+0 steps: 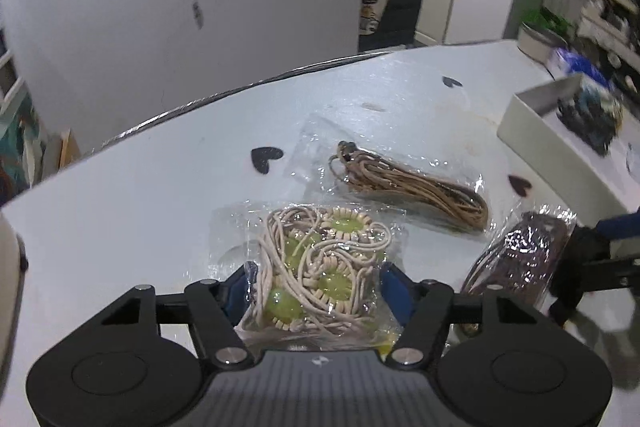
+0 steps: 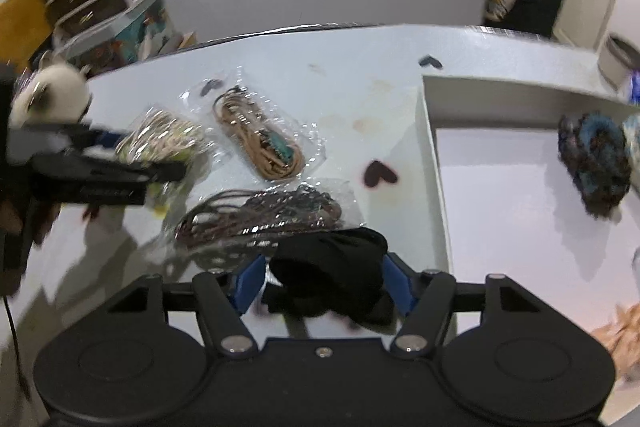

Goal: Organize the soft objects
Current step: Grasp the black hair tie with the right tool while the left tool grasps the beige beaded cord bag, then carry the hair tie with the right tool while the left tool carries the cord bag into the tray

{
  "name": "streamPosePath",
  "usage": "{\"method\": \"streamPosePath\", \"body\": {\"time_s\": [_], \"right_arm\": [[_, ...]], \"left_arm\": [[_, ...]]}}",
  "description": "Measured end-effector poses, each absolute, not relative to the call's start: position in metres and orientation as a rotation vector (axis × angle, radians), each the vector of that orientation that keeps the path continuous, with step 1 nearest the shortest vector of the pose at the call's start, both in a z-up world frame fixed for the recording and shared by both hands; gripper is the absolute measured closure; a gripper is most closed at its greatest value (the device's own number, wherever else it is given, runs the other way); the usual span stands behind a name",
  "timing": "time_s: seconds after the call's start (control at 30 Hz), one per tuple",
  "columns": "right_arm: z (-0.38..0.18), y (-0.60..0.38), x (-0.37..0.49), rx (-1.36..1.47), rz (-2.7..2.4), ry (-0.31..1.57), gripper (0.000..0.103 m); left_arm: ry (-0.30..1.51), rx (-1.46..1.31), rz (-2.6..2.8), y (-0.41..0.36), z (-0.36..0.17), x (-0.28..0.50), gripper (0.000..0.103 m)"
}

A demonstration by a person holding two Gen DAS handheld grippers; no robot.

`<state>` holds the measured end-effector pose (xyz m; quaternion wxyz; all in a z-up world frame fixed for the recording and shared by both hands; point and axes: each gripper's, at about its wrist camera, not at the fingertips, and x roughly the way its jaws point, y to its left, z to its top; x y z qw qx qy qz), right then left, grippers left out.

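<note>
Left claw (image 1: 312,291) pinches the beaded bag (image 1: 320,267) above the near desk (image 1: 140,211); light, slippery film, best gripped mid-bundle. Right claw (image 2: 324,283) clamps a black cloth (image 2: 332,271), apparently soft. Tray (image 2: 434,163) lies far right.

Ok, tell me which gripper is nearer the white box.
Right. The right gripper, holding a black cloth, sits just beside the white box. The left gripper is farther off, across the table holding a bagged cream necklace.

Black grippers (image 1: 314,287) (image 2: 324,283), blue finger pads (image 2: 250,281) (silver pivot screws), ribbed grey housing.
</note>
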<state>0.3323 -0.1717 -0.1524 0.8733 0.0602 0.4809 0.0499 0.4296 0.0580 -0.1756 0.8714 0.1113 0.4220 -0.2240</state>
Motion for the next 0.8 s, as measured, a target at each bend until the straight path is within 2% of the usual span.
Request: {"method": "streamPosePath", "body": {"time_s": [0.2,0.23,0.37,0.4,0.43,0.53,0.63,0.8], "right_arm": [[-0.161,-0.179,0.345,0.203,0.052,1.035,0.038],[-0.164,-0.179,0.347,0.212,0.045,1.043,0.042],[-0.168,-0.169,0.348,0.147,0.061,1.047,0.046],[-0.169,-0.166,0.348,0.127,0.057,1.044,0.048],[-0.168,-0.166,0.347,0.114,0.055,1.041,0.059],[-0.167,-0.167,0.342,0.143,0.066,1.042,0.074],[-0.163,-0.167,0.333,0.13,0.075,1.036,0.082],[-0.158,-0.166,0.312,0.133,0.106,1.038,0.085]], "left_arm": [[0.904,0.153,-0.398,0.068,-0.173,0.419,0.041],[0.908,0.138,-0.388,0.071,-0.173,0.416,0.041],[0.923,0.104,-0.341,0.078,-0.169,0.405,0.042],[0.924,0.101,-0.331,0.08,-0.169,0.402,0.042],[0.925,0.095,-0.323,0.081,-0.167,0.399,0.042],[0.923,0.064,-0.306,0.086,-0.162,0.389,0.043],[0.914,0.044,-0.293,0.087,-0.156,0.378,0.043],[0.91,-0.011,-0.274,0.085,-0.149,0.356,0.043]]}}
